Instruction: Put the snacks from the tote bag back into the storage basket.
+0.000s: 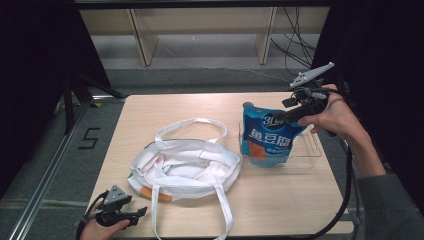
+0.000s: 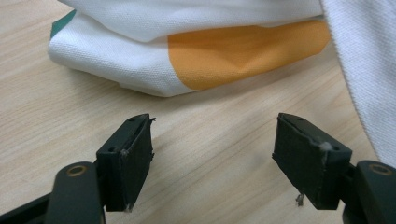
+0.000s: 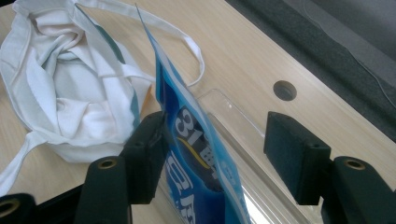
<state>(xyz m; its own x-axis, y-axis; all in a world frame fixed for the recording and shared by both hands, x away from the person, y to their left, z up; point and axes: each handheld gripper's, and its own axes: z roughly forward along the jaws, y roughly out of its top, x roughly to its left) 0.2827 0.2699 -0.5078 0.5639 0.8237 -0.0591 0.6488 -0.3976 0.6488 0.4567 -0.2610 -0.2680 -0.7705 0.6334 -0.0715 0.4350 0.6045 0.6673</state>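
A blue printed pouch [image 1: 270, 137] stands upright in a clear plastic tray [image 1: 306, 150] at the table's right. My right gripper [image 1: 291, 116] is at the pouch's top right corner. In the right gripper view the pouch [image 3: 187, 121] passes between the jaws and rests against the left pad, with a gap to the right pad, so the right gripper [image 3: 215, 135] is open. A crumpled white tote bag [image 1: 185, 165] lies mid-table. My left gripper [image 1: 139, 214] hovers open at the front left, facing the bag's corner [image 2: 140, 65] with its orange patch [image 2: 233, 51].
The wooden table [image 1: 165, 107] has a round hole [image 3: 284, 90] near its far edge. One bag strap [image 1: 222, 210] trails toward the front edge, another strap [image 1: 192, 122] loops toward the back. Wooden shelving [image 1: 200, 30] and cables stand beyond the table.
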